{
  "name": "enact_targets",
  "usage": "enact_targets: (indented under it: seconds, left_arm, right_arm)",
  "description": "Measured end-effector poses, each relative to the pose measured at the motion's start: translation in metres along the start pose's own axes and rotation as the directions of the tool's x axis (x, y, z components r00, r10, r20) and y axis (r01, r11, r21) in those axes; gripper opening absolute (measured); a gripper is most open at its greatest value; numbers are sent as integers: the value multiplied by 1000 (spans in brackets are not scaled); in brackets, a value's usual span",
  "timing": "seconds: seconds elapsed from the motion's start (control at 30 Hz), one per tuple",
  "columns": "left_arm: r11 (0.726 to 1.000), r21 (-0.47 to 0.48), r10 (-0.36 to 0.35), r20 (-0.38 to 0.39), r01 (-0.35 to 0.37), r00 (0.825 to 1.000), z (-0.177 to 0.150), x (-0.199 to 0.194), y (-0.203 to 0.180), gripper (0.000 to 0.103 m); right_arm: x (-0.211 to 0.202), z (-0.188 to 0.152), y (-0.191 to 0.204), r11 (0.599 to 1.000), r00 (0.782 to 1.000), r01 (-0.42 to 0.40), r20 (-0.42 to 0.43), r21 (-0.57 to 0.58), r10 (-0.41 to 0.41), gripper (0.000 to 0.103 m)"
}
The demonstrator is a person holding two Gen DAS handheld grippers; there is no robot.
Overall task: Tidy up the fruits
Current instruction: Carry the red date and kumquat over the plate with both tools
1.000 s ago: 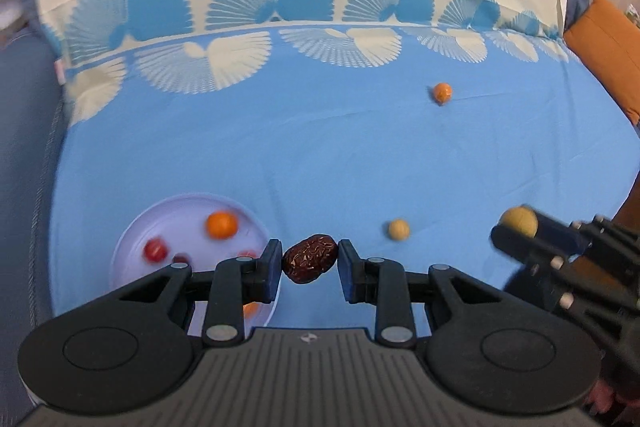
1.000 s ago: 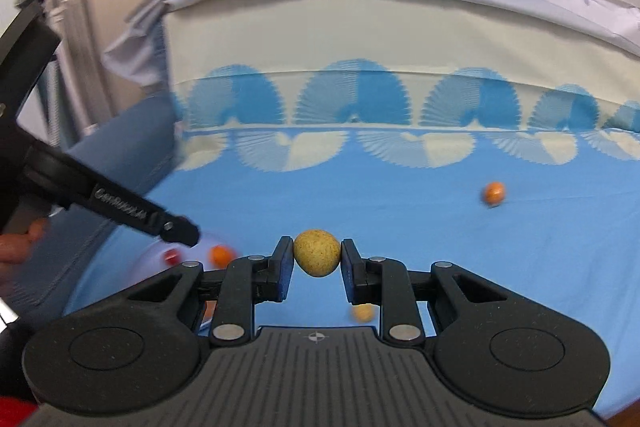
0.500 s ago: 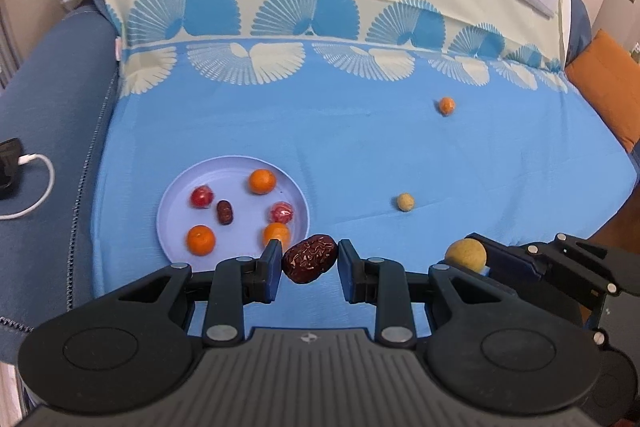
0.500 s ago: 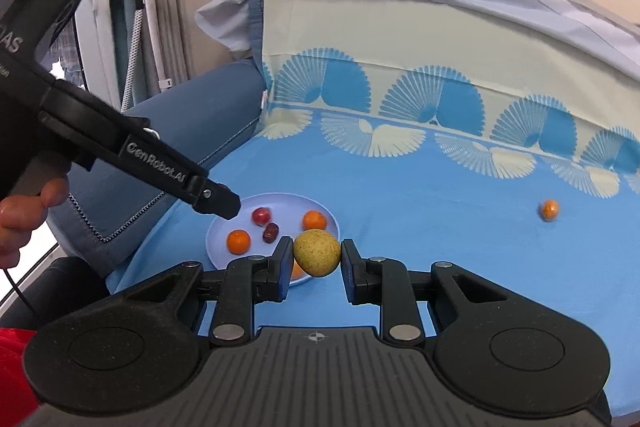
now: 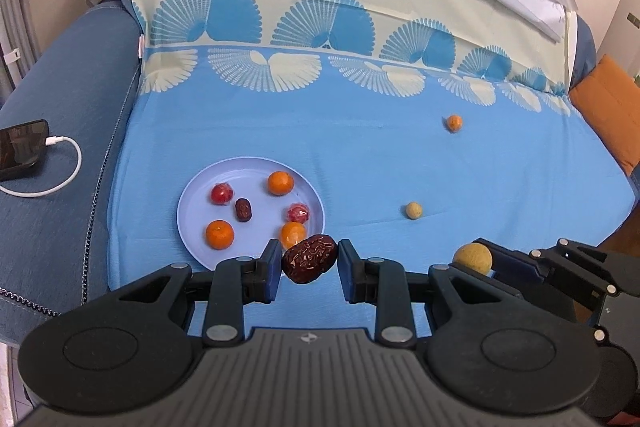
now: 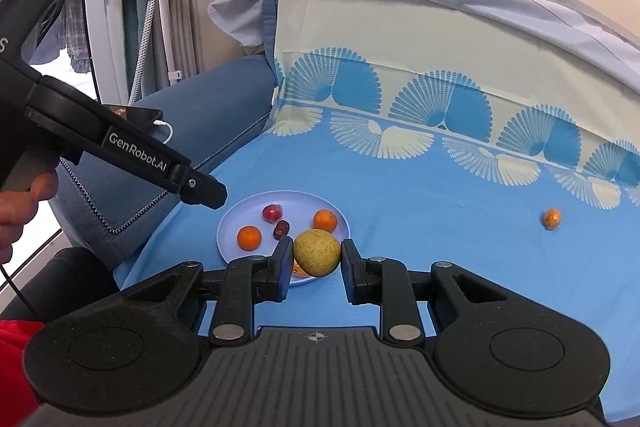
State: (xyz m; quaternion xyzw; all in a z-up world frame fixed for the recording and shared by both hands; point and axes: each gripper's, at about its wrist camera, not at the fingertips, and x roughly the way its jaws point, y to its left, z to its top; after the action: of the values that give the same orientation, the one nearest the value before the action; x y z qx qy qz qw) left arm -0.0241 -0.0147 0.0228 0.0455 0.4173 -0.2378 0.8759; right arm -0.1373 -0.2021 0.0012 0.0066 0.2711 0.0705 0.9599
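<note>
The left gripper (image 5: 309, 264) has its jaws pinching a wrinkled date (image 5: 309, 259), light and soft, across its middle. The right gripper (image 6: 316, 259) has its jaws pinching a round yellow fruit (image 6: 317, 251), probably firm and prone to roll, with the plate (image 6: 256, 211) just beyond.

Plate (image 5: 188, 215) on sheet (image 5: 360, 155), left of centre, holding six fruits. Two loose fruits on sheet to its right: one (image 5: 413, 210) near, one (image 5: 454, 122) farther back. Phone (image 5: 20, 155) on sofa arm (image 5: 72, 115), far left.

Blue sheet (image 5: 360, 155) on sofa carries lilac plate (image 5: 192, 223), small orange fruit (image 5: 454, 122), pale round fruit (image 5: 413, 210)
</note>
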Motion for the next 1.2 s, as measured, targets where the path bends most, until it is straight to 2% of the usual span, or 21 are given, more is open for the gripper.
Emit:
enact_targets:
  seconds: [0.73,1.2]
  left_arm:
    - [999,-50,13,3,-13,1000,6,5,20,33]
    - [999,-48,17,-2,-18,1000,17,14,23,33]
  right_arm:
    - [10,1,-2,999,999,-17,-39,-29,16,27]
    - [17,3,-4,1000,999,-15,-38,-23,14,27]
